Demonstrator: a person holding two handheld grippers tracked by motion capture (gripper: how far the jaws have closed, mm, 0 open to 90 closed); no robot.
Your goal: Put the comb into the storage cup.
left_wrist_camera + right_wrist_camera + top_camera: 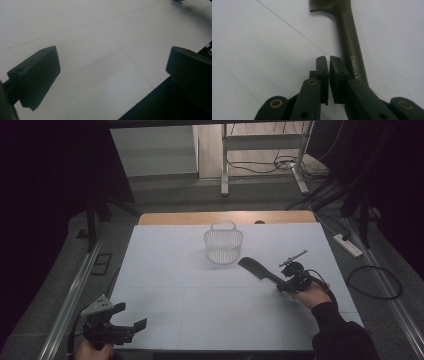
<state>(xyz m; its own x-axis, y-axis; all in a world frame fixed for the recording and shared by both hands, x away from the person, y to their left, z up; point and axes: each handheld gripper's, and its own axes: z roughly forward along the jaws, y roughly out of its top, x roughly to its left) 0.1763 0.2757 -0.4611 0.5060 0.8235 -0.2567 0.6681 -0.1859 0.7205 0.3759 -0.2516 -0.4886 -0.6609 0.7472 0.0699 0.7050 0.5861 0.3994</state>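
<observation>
Our right gripper [329, 60], jaws nearly together and empty just beside the comb [348, 37] near the tabletop's right edge, should open and straddle its handle squarely.

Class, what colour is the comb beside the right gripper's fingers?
Dark brownish-black, with pale lettering on its handle. The comb shows best in the right gripper view.

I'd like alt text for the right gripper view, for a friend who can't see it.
A dark comb lies on a white table, its handle running beside the right gripper rather than between its jaws. The two black jaws stand almost closed with nothing between them.
</observation>
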